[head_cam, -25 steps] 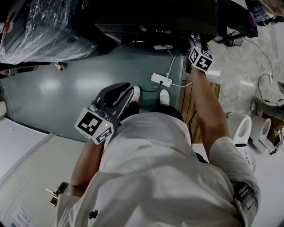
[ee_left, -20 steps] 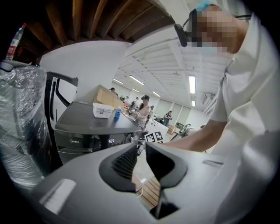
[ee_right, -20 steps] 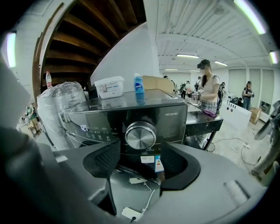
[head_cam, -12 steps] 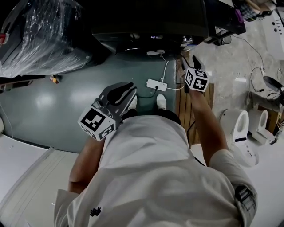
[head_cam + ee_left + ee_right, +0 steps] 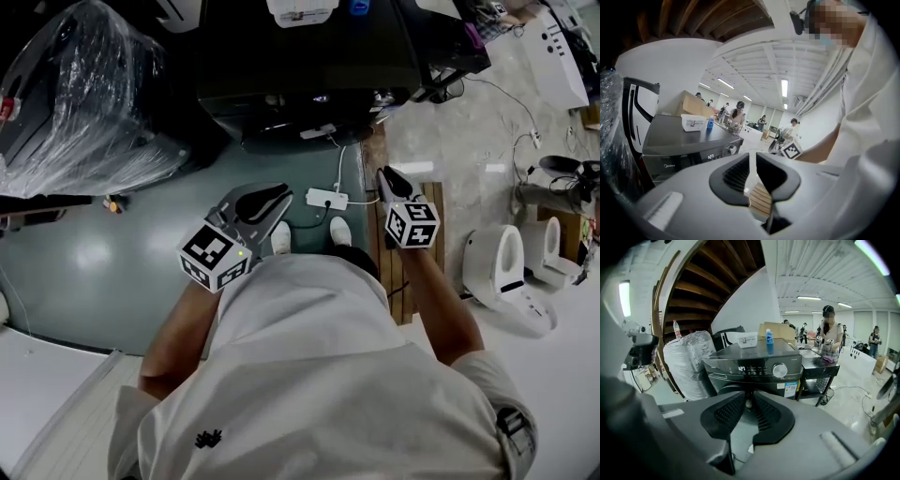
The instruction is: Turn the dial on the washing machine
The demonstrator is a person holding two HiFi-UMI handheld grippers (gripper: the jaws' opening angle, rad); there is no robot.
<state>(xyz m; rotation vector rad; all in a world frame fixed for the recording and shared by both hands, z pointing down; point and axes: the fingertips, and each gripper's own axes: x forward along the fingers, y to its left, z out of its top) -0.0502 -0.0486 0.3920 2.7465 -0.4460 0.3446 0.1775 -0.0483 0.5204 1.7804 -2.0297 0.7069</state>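
**What stands around the washing machine**

The washing machine [image 5: 754,369] stands far ahead of us, its dial [image 5: 780,370] on the right of the front panel. On top sit a box [image 5: 747,340] and, to its right, a bottle [image 5: 768,337]. A wrapped bundle [image 5: 686,364] stands left of the machine and a small table [image 5: 820,365] right. Nearer us, a power strip [image 5: 326,199] lies on the floor [image 5: 112,244].

Your head view is dim: the washing machine [image 5: 309,75] is nearly black, with glare on the plastic wrap [image 5: 84,103] and floor [image 5: 94,253]. Gripper views are brighter under ceiling strip lights [image 5: 783,87]. Fisheye bends edges, corners go dark, foreground soft.
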